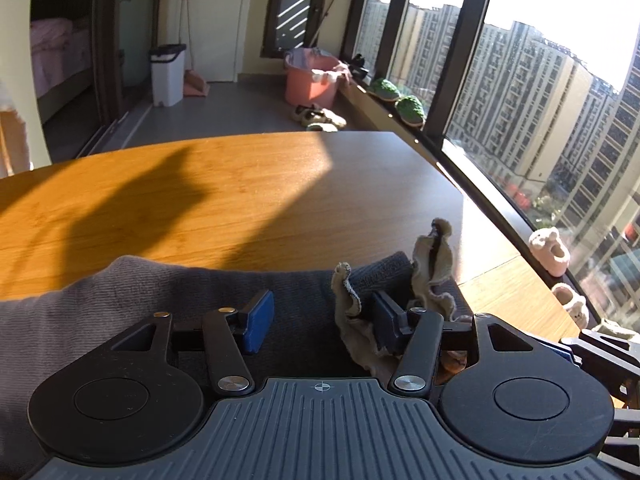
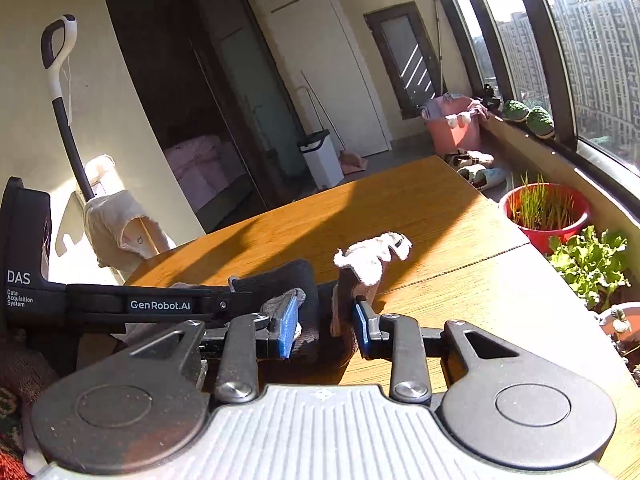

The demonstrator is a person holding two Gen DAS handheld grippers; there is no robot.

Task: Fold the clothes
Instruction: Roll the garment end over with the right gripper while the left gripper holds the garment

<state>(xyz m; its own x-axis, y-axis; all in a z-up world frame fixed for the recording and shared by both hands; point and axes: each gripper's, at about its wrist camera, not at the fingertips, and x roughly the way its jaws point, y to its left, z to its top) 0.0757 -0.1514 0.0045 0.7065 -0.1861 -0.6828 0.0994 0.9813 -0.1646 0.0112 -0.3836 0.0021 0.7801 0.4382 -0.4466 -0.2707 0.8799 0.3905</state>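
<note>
on a sunlit wooden table [image 1: 200,200], a grey garment [image 1: 100,300] runs left to right, its near edge cut off. the left gripper [image 1: 320,320] and right gripper [image 2: 326,322] hover jaws spread; a beige ruffled cloth [image 1: 434,268] pokes upward, its lower part hidden.

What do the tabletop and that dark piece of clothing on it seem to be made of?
The tabletop looks like wood or a wood-look laminate with a smooth, low-sheen finish: straight grain lines show where the sun hits it. The dark garment looks like soft, matte knit fabric: fine parallel ribs run across it, and it slumps in folds.
</note>
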